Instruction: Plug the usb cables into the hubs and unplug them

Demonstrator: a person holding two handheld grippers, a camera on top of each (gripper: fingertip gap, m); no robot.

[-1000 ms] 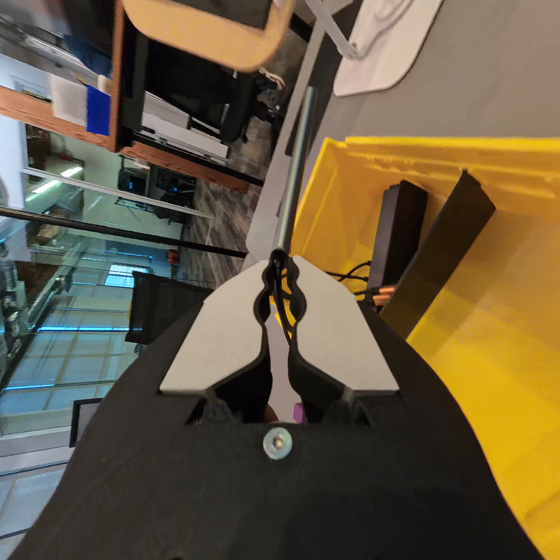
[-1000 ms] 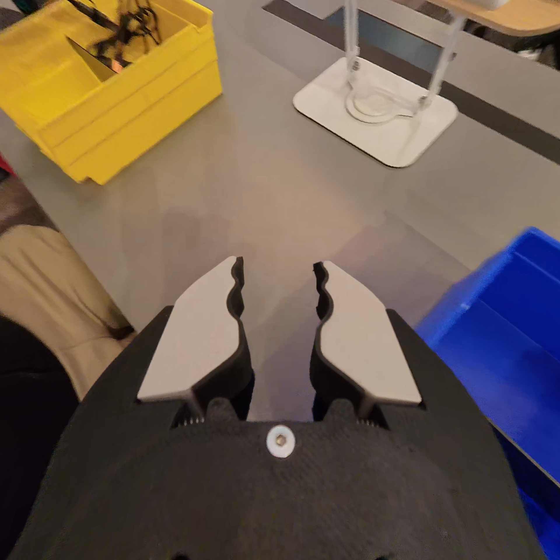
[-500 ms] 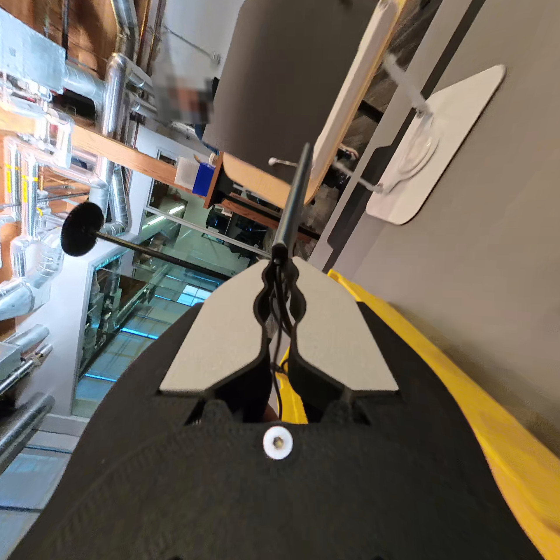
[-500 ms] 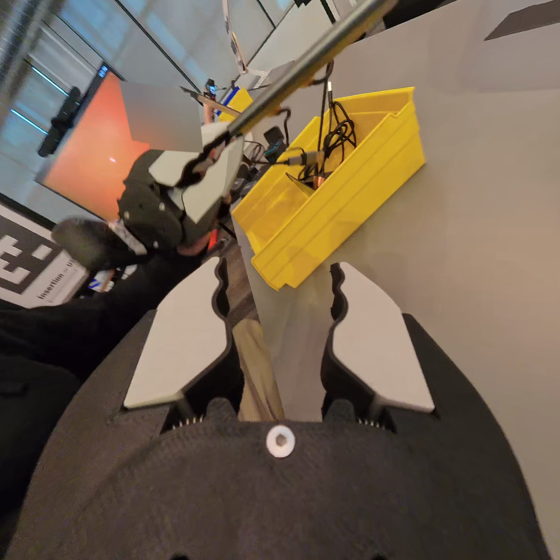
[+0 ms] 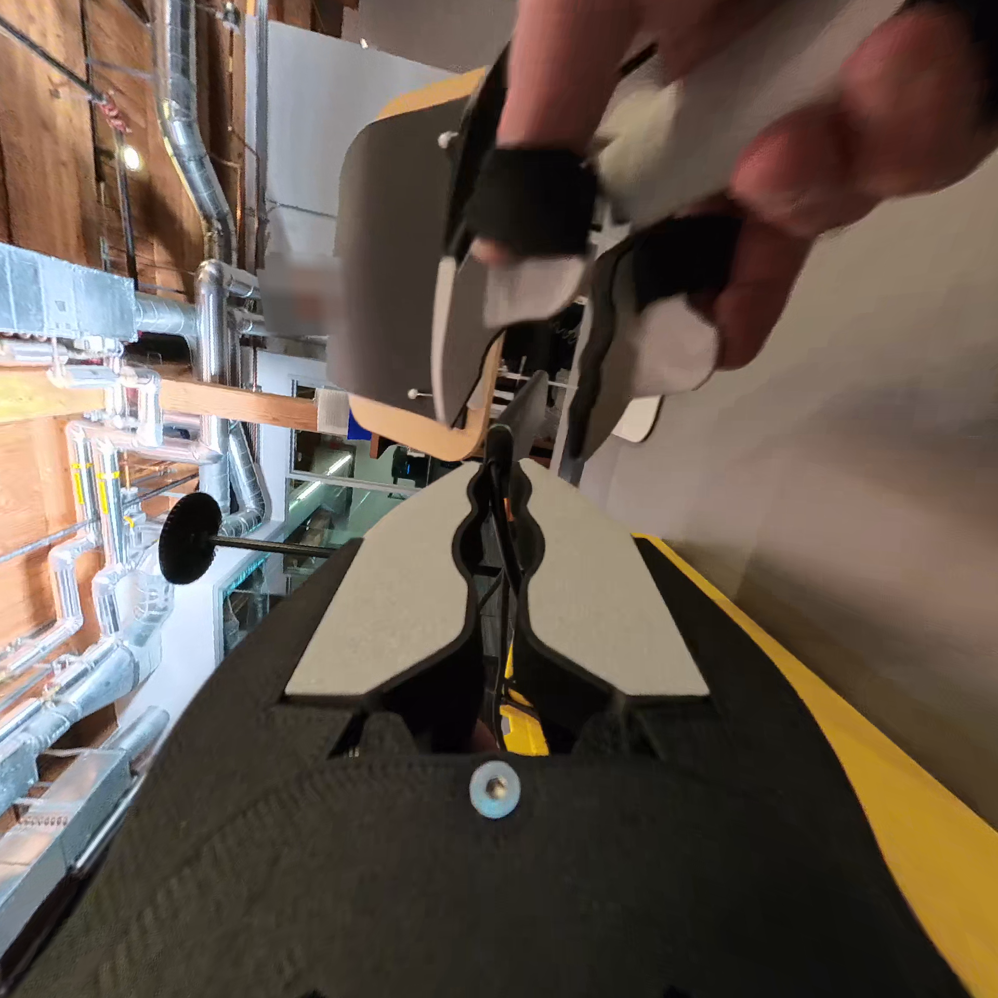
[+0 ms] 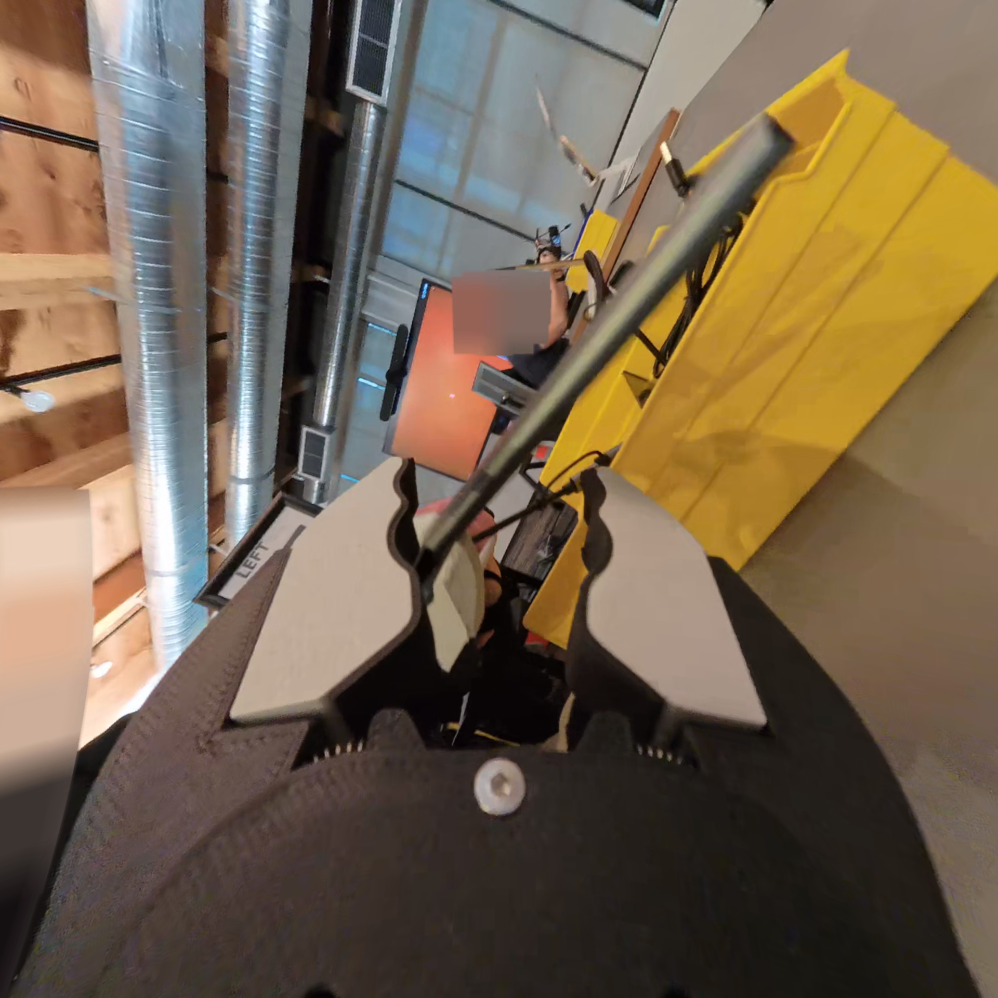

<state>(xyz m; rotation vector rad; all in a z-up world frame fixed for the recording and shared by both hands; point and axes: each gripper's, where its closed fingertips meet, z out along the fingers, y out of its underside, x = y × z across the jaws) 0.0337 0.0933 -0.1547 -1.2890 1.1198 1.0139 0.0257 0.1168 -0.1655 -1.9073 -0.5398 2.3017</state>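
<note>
My left gripper [image 5: 497, 478] is shut on the cable end of a slim grey hub [image 5: 521, 405], whose black cable [image 5: 502, 529] runs back between the fingers. It holds the hub in the air above the yellow bin [image 5: 810, 702]. In the right wrist view the hub [image 6: 594, 335] stands slantwise between the open fingers of my right gripper [image 6: 497, 480], close to the left finger, with the left gripper's fingertip [image 6: 459, 588] at its base. More black cables [image 6: 696, 291] and a USB plug [image 6: 672, 162] show in the yellow bin [image 6: 783, 351]. In the left wrist view the right gripper [image 5: 513, 389] is open around the hub's far end.
The grey table [image 6: 891, 540] carries the yellow bin. A hand [image 5: 810, 135] holds the right gripper close in front of the left one. A white stand base [image 5: 642, 426] lies farther off on the table. An orange screen [image 6: 448, 389] and a person are in the background. The tips of both grippers are at nearly the same place.
My left gripper has lifted the hub out of the bin and tilted it up. My right gripper has swung from the table to the hub, and its open fingers now straddle it.
</note>
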